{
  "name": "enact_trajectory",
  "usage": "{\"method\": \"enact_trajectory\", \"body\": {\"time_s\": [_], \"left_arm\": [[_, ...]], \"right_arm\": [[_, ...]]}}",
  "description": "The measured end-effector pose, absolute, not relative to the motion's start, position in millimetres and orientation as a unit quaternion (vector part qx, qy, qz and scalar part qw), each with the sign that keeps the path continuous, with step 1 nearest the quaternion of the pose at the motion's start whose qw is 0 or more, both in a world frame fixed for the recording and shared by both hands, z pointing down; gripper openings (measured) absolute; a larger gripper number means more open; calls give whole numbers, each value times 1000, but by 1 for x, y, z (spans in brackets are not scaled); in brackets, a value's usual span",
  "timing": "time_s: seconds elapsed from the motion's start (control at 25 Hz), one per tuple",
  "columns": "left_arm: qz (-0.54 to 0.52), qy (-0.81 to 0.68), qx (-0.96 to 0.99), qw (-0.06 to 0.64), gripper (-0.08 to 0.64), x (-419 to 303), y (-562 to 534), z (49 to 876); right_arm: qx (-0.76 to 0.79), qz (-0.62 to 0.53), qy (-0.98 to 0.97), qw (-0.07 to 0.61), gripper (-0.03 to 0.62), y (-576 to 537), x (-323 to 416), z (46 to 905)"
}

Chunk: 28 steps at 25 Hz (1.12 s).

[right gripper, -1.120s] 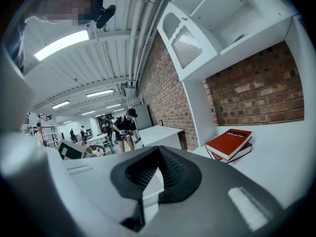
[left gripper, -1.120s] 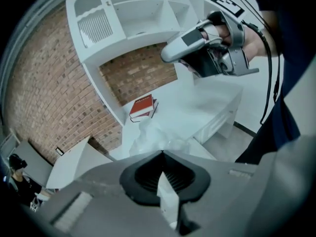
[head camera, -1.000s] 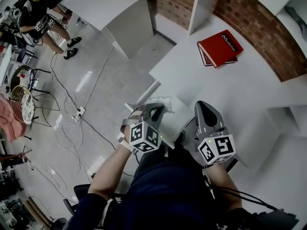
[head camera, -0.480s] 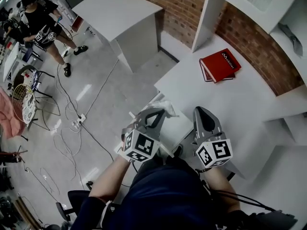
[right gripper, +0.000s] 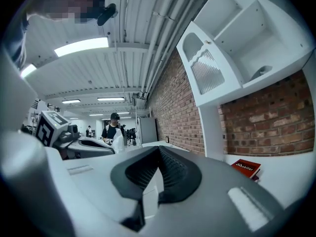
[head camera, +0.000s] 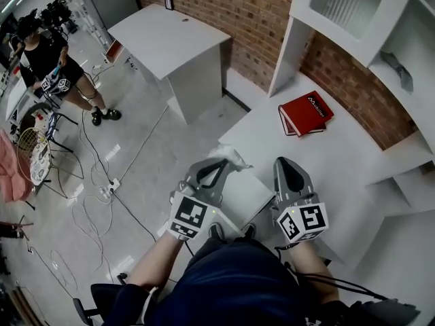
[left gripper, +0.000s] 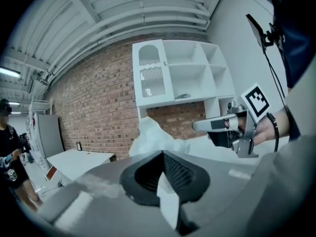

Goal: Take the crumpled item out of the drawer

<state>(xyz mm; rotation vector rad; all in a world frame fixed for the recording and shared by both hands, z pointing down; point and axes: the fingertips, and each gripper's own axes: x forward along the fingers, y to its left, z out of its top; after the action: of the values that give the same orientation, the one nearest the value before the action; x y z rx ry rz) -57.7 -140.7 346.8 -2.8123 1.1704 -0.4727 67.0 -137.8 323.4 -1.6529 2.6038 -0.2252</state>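
The white desk [head camera: 353, 148] takes the right part of the head view, and the open drawer [head camera: 250, 192] lies at its near edge, below and between the two grippers. The left gripper [head camera: 223, 160] has its jaws closed on the crumpled item [head camera: 231, 155], which sits at the jaw tips on the side away from the person, clear above the drawer. The right gripper [head camera: 285, 163] is near it, closed on nothing. The item is a white lump with no clear long axis, and it spreads a little across the jaws toward the right gripper.
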Motion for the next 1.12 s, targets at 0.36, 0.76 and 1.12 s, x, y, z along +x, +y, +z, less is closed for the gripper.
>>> {"method": "enact_trajectory", "body": {"time_s": [0.36,0.76,1.12], "left_arm": [[-103,389,-915,27,3,-65,-141,315],[-79,404,-910,36,3,-73,-144,297],[-60,417,-907,15,2,-76,-150,289]], "right_arm": [[-534,-42,843,39,2,-137,69,300],[-535,-14,844,34,2,-140,69,291],[-537,-15,843,30,2,-150,72,294]]}}
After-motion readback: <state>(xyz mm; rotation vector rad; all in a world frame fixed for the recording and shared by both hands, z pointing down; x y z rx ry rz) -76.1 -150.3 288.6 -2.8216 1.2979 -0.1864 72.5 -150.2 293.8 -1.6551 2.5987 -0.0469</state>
